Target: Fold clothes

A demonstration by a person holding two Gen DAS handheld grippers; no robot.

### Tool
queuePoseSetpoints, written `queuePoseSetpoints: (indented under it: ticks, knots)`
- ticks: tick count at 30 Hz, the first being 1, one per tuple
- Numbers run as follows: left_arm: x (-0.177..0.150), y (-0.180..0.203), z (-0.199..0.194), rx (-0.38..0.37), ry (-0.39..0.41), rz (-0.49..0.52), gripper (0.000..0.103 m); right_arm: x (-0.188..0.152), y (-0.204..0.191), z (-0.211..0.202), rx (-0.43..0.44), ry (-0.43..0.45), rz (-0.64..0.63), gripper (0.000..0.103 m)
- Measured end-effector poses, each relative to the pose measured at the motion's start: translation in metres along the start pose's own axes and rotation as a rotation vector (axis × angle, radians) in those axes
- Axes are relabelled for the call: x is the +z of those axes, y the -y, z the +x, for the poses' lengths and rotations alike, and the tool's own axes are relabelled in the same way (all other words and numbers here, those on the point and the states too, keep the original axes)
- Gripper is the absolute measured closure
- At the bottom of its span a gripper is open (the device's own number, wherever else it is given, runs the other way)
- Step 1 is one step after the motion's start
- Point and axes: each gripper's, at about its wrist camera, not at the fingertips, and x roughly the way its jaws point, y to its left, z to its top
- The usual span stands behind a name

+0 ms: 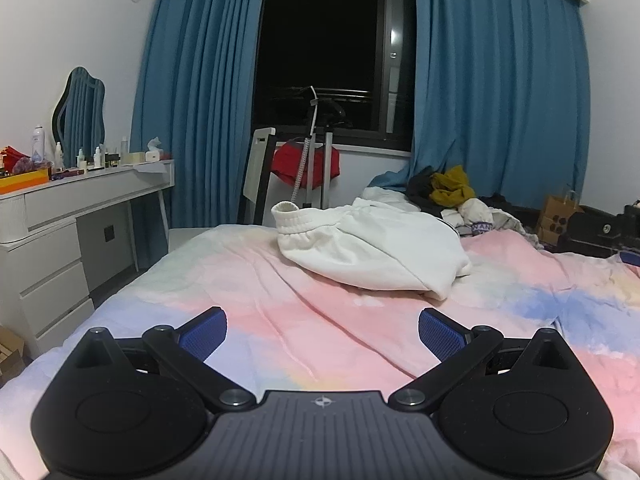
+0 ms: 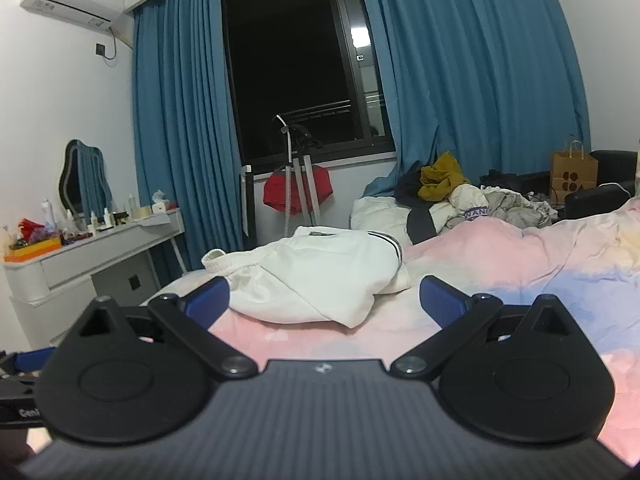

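While both grippers hover with jaws wide and nothing in them, the white elastic-waisted cotton garment [image 1: 372, 252] lies bundled mid-bed on the pastel tie-dye cover [image 1: 248, 312].

Left gripper [image 1: 322, 330], then right gripper [image 2: 324, 300]: a tidy fold likely needs each to pinch an edge. Readable writing: only "WAN" on the far clothes pile [image 2: 476, 213].

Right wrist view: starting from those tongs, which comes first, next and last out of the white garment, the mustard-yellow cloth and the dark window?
1. White garment with elastic waistband: crumpled on the pastel bedspread, just ahead of the open right tongs.
2. Mustard-yellow crumpled cloth: atop the clothes pile at the bed's far end, right of centre.
3. Dark window: in the back wall, between the blue curtains.
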Motion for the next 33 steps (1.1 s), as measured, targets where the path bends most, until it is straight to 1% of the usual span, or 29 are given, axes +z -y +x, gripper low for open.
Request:
queuePoseSetpoints:
  ticks: [5, 10, 12, 14, 16, 19, 24, 27, 31, 33]
  knots:
    - [0.002, 0.001, -0.001, 0.005, -0.009, 0.001, 0.000, 0.006, 0.002, -0.004, -0.007, 0.003, -0.027, 0.000]
    - [0.003, 0.002, 0.000, 0.006, -0.023, -0.001, 0.000, 0.010, 0.005, -0.006, -0.002, -0.016, -0.019, 0.000]
    - [0.004, 0.001, 0.005, 0.007, -0.040, -0.016, 0.000, 0.012, 0.010, -0.006, 0.054, -0.046, 0.021, 0.000]
    - [0.011, -0.001, 0.017, 0.010, -0.060, -0.042, 0.000, 0.012, 0.016, -0.010, 0.090, -0.038, 0.067, 0.000]
    - [0.017, -0.002, 0.030, 0.013, -0.079, -0.068, 0.000, 0.013, 0.017, -0.012, 0.066, -0.031, 0.049, 0.000]
    - [0.027, -0.005, 0.049, 0.018, -0.109, -0.106, 0.000, 0.011, 0.017, -0.012, 0.037, -0.041, 0.013, 0.000]
    - [0.042, -0.009, 0.080, 0.026, -0.157, -0.171, 0.000, 0.011, 0.023, -0.009, 0.023, -0.048, 0.031, 0.000]
    - [0.052, -0.011, 0.100, 0.030, -0.188, -0.209, 0.000, 0.011, 0.027, -0.006, -0.003, -0.046, 0.027, 0.000]
    - [0.065, -0.011, 0.150, 0.019, -0.243, -0.264, 0.000, 0.010, 0.040, -0.002, -0.024, -0.056, 0.042, 0.000]
    - [0.068, -0.013, 0.177, 0.040, -0.265, -0.302, 0.000, 0.010, 0.044, 0.000, -0.035, -0.059, 0.038, 0.000]
